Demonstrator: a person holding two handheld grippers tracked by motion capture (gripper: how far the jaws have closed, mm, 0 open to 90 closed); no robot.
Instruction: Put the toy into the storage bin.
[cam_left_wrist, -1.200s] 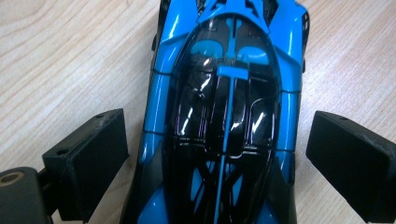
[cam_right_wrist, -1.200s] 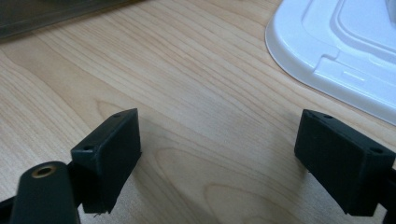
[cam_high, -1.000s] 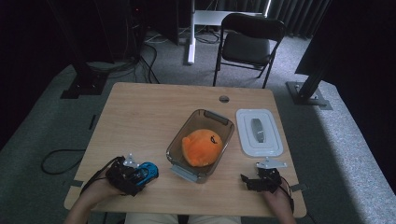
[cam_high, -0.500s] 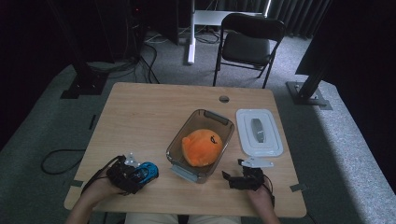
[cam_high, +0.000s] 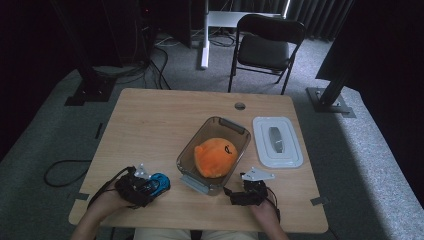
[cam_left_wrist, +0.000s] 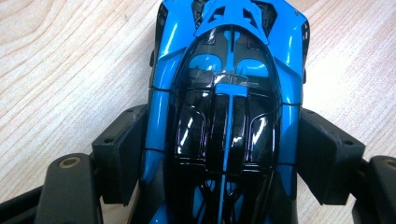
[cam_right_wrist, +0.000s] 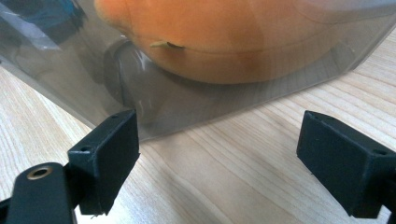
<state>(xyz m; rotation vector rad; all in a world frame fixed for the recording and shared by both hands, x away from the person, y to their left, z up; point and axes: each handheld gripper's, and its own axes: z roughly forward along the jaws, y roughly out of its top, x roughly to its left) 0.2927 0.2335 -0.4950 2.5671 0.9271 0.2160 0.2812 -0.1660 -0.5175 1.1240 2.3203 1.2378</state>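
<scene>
A blue and black toy car (cam_left_wrist: 229, 70) lies on the wooden table (cam_high: 155, 125) near its front left. My left gripper (cam_left_wrist: 224, 154) straddles it, its jaws have just been closing, and both pads (cam_left_wrist: 122, 149) now touch the car's sides. From above, the left gripper (cam_high: 149, 186) sits just left of the car (cam_high: 161, 181). My right gripper (cam_right_wrist: 217, 144) stands open in front of the clear container's wall (cam_right_wrist: 187, 102), nothing between its jaws. Inside the container (cam_high: 235, 127) rests an orange plush (cam_high: 215, 156). The right gripper (cam_high: 236, 198) is at the container's near right corner.
A white lid (cam_high: 277, 142) lies to the right of the container. A cable hole (cam_high: 240, 106) marks the table's far side. A black folding chair (cam_high: 262, 47) stands beyond the table. The table's front edge is close behind both hands.
My right gripper has moved left along the front edge, up to the container's near corner. The left gripper stayed over the blue car.
</scene>
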